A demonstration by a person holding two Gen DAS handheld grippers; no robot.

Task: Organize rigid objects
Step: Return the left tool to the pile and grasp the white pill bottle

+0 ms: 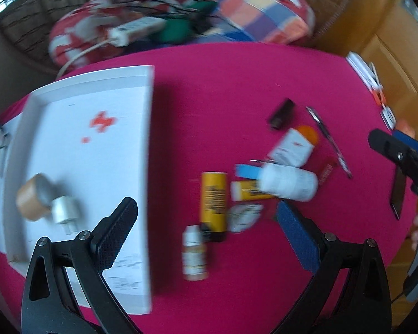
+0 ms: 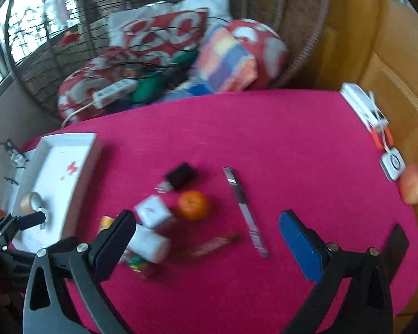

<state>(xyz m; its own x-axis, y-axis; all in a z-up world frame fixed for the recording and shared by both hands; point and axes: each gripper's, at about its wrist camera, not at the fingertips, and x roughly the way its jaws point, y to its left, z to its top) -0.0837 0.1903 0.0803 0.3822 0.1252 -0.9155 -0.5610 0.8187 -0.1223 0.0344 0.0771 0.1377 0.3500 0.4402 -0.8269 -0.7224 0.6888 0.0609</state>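
Both tools, left [image 1: 206, 222] and right [image 2: 206, 236], gape empty over bare pink cloth [image 2: 264, 128].

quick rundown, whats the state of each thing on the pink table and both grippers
left gripper: open, empty
right gripper: open, empty
white tray: holds two items
tape roll: in tray, on its side
silver cap: in tray beside tape roll
yellow tube: lying flat on cloth
small bottle: lying, cap on
white bottle: lying across other items
orange-capped bottle: lying, closed
tweezers: flat on cloth

Only a red cross sign marks the white tray [image 1: 149, 139]; labels are blurred.
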